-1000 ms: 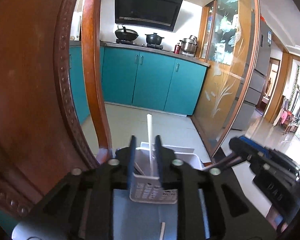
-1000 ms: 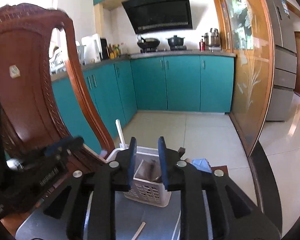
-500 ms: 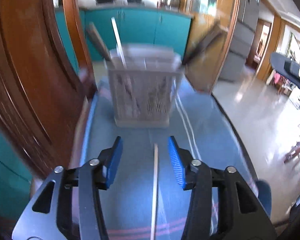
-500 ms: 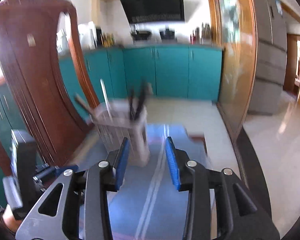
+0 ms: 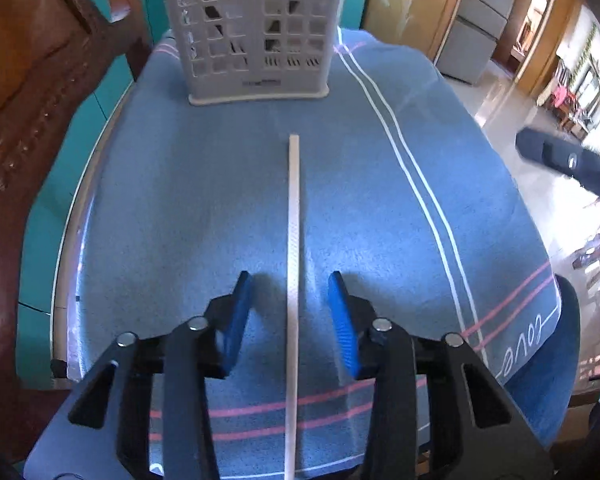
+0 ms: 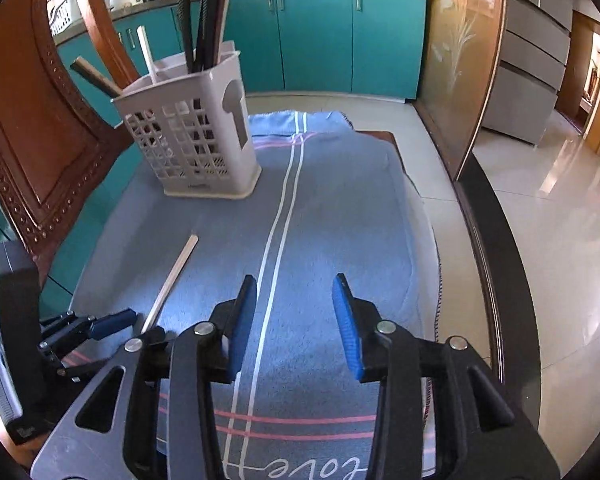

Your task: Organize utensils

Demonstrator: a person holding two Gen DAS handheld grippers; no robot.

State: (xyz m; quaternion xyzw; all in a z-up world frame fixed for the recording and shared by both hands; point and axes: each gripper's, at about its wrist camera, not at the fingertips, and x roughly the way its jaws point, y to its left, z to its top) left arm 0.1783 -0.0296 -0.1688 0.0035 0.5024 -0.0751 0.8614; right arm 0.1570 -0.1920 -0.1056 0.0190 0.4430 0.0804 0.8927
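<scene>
One white chopstick (image 5: 294, 220) lies lengthwise on the blue towel (image 5: 180, 200). My left gripper (image 5: 291, 300) straddles it low over the cloth; its jaws are closing and the pads stand clear of the stick on both sides. Further back stands the white slotted utensil basket (image 6: 192, 136) with black, white and wooden sticks upright in it. My right gripper (image 6: 296, 304) hovers over the towel's white stripe, jaws opening, nothing between them. The right wrist view also catches the left gripper (image 6: 100, 328) at the chopstick's (image 6: 172, 276) near end.
A carved wooden chair back (image 6: 40, 120) rises close on the left of the towel and basket (image 5: 256, 32). The table edge (image 6: 484, 240) drops to a tiled floor on the right. Teal kitchen cabinets (image 6: 320, 40) stand behind.
Both grippers dropped from above the basket down to the towel and tilted downward. The white stick the left one held now stands in the basket. Both sets of jaws are wider apart.
</scene>
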